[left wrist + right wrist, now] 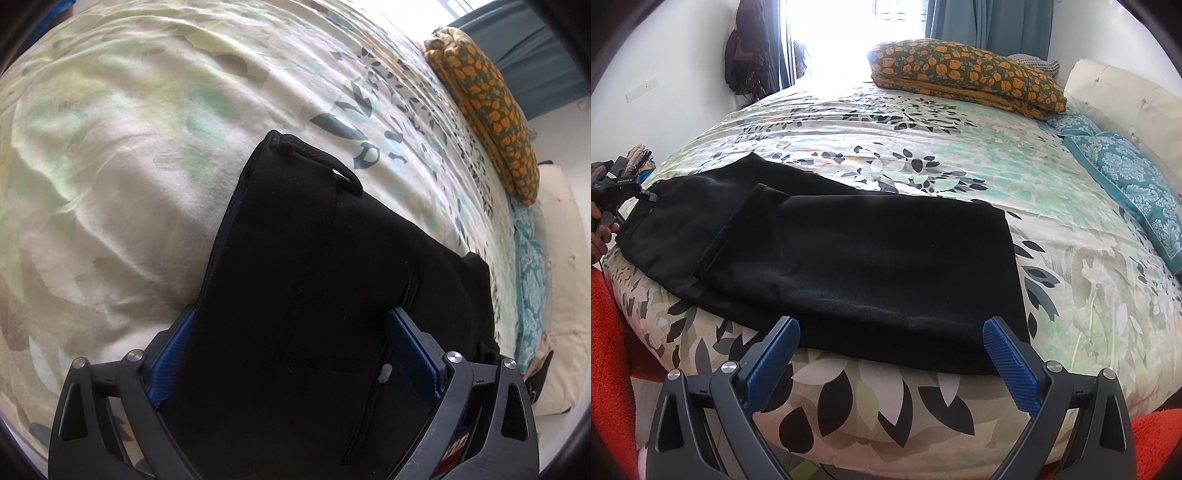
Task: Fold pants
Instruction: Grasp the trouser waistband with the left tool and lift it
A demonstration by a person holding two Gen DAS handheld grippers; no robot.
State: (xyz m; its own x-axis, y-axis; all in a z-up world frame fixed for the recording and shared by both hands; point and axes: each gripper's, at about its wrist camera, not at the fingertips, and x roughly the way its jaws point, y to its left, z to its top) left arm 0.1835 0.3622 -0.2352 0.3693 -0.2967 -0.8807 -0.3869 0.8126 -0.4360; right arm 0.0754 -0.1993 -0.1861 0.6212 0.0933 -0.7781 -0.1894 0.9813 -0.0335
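Pants of black woven cloth lie across the near side of the wide bed under its leaf-printed cream and green duvet, already doubled once so that the legs rest over the upper part, with the waistband end toward my left hand and a clean folded edge toward the right. From the left wrist view I see the left gripper with its blue-padded jaws spread wide on either side of the waist end; cloth lies between them, but the pads do not press on it, so I judge nothing is held there. My right gripper hovers just off the bed's near edge, jaws equally spread and empty, close to the folded end yet apart from it. I judge the step in hand to be taking a fresh grip for the next fold. To do it well I would close the left pads on all layers at the waistband, near the black belt loop, not on the top layer alone, and pinch the matching near corner with the right, then lift both ends level so the stack does not slide or skew. An orange-flowered folded quilt lies well apart.
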